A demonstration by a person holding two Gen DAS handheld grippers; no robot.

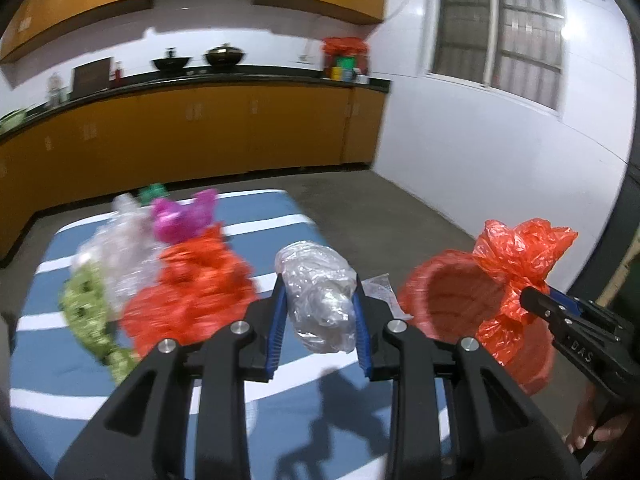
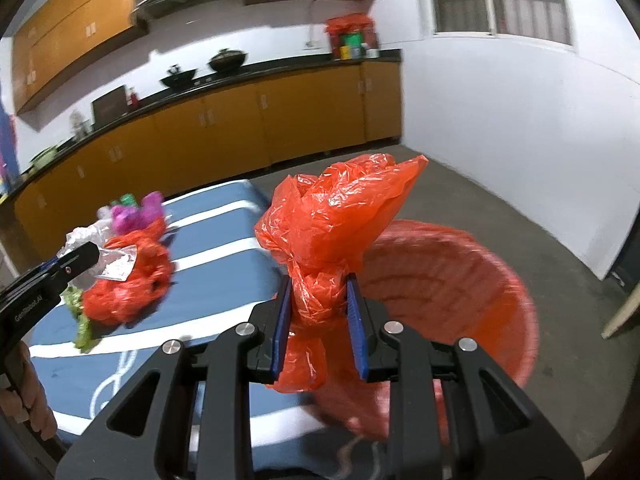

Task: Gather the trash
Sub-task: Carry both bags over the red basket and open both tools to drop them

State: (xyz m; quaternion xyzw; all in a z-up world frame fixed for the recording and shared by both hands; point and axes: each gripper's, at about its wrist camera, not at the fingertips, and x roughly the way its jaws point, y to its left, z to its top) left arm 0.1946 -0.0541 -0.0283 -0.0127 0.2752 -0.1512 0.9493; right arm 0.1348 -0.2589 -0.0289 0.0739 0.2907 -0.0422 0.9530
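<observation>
My left hand-held gripper (image 1: 320, 304) clenches a clear plastic wad (image 1: 320, 292), the right (image 2: 320, 312) an orange bag (image 2: 332, 240) — I'd release both squarely over the red basket (image 2: 480, 280), lower right.

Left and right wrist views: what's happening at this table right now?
A person is clearing crumpled plastic off a blue striped table, using a hand-held gripper in each hand. The left gripper is clamped on a clear plastic wad, held above the table. The right gripper is clamped on a knotted orange bag, held by the rim of a red basket beside the table. More trash remains on the table: an orange bag, clear wrap, and green and pink pieces.
</observation>
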